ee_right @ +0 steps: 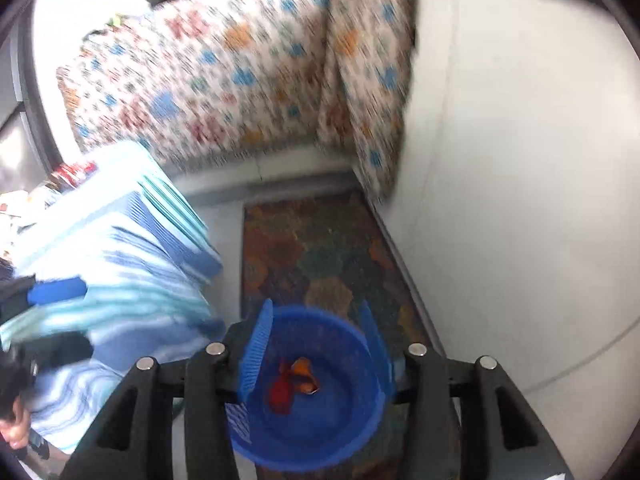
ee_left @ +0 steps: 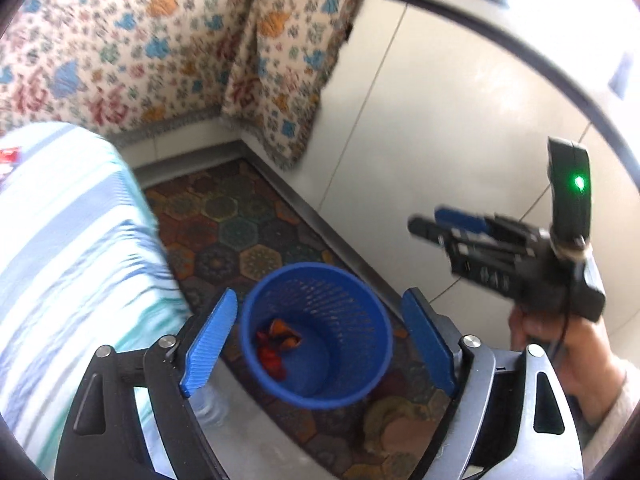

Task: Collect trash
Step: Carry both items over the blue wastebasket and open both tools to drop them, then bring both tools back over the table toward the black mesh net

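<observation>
A blue mesh waste bin (ee_left: pixel 320 336) stands on a patterned rug. Red and orange wrappers (ee_left: pixel 278 346) lie at its bottom. My left gripper (ee_left: pixel 318 340) is open and empty, above the bin, with the bin seen between its blue fingers. The right gripper (ee_left: pixel 430 224) shows in the left wrist view, up and to the right of the bin, held by a hand. In the right wrist view the right gripper (ee_right: pixel 314 354) is open and empty, over the same bin (ee_right: pixel 312 440) and its wrappers (ee_right: pixel 294 382). The left gripper's blue finger (ee_right: pixel 56 292) shows at the left edge.
A table with a blue striped cloth (ee_left: pixel 68 264) stands left of the bin; small red packets (ee_right: pixel 74 170) lie on its far end. A sofa with a floral cover (ee_left: pixel 160 48) is behind. The hexagon-patterned rug (ee_left: pixel 240 216) lies on pale floor tiles (ee_left: pixel 460 120).
</observation>
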The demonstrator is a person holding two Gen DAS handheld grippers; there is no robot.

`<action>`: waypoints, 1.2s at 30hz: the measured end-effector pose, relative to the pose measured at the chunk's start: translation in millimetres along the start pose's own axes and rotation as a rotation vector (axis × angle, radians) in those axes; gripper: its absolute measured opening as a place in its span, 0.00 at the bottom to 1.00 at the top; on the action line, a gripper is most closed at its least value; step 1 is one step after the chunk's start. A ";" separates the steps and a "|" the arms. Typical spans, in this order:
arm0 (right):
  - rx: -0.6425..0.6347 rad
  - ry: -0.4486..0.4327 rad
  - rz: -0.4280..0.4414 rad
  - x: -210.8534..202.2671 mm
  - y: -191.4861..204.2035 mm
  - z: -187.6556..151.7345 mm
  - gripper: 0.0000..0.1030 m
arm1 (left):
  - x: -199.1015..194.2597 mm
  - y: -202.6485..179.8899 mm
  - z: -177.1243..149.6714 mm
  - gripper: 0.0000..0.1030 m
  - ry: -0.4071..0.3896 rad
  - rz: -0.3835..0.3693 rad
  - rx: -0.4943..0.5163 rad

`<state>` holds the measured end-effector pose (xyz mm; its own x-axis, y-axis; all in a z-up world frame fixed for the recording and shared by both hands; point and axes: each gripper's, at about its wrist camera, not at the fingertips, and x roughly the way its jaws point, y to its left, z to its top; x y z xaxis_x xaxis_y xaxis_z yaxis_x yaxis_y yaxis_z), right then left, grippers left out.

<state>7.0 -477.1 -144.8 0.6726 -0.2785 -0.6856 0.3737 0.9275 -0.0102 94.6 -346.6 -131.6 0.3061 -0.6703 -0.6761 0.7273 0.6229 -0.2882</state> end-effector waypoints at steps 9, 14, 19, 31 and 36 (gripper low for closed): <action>-0.143 -0.209 0.177 -40.9 113.2 32.7 0.57 | -119.8 94.4 -46.4 0.90 -0.073 0.201 -0.079; -0.287 -0.243 0.279 -41.4 194.9 24.6 0.59 | -159.0 167.0 -76.7 0.90 -0.065 0.342 -0.165; -0.374 -0.205 0.382 -33.3 258.0 11.3 0.59 | -192.7 220.2 -103.8 0.90 -0.101 0.464 -0.238; -0.504 -0.131 0.459 -14.0 314.7 -11.5 0.59 | -218.6 256.6 -124.1 0.90 -0.154 0.571 -0.296; -0.514 -0.110 0.458 -7.9 317.2 -15.0 0.59 | -220.8 260.7 -124.3 0.90 -0.147 0.569 -0.316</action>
<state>110.6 -177.0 -153.5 0.7609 0.1704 -0.6261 -0.2947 0.9504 -0.0995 140.2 13.9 -141.8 0.6859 -0.2366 -0.6882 0.2198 0.9689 -0.1140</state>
